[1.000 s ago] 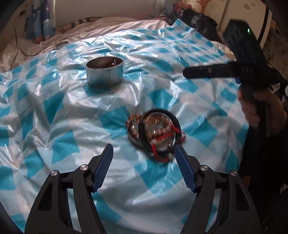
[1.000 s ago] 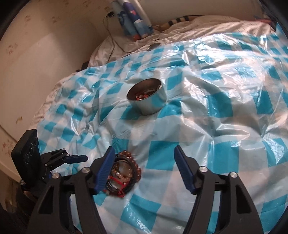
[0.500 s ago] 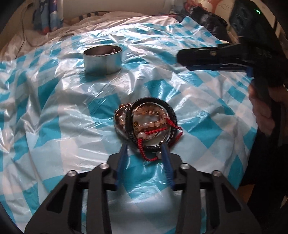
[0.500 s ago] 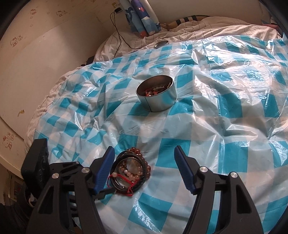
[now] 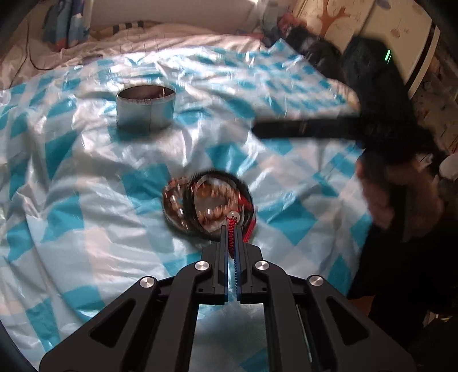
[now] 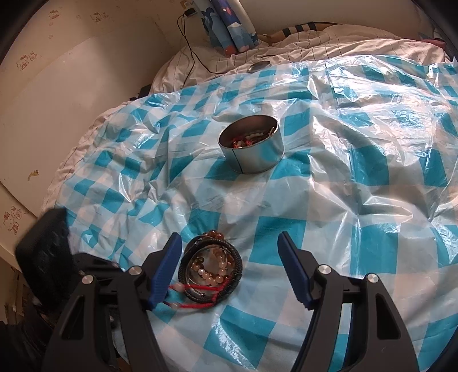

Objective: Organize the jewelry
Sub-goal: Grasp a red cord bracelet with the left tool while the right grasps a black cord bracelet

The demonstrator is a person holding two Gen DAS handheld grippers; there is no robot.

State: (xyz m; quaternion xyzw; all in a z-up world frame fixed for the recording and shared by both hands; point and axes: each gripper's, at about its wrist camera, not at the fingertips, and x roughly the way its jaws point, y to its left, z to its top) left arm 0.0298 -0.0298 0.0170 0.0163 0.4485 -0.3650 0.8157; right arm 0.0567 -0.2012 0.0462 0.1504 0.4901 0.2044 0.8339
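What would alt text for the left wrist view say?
The left tool, shut, pinches a red cord from a pile of bracelets on a blue-checked plastic sheet. A round metal tin sits beyond; the right tool hovers, blurred.

We find no readable words, brand names or numbers in either view. The wall (image 6: 57,94) on the left of the right wrist view carries small reddish cat-face stickers (image 6: 12,220), but no lettering on them can be made out. The blue rolled item (image 6: 229,23) at the head of the bed shows only cartoon pictures.
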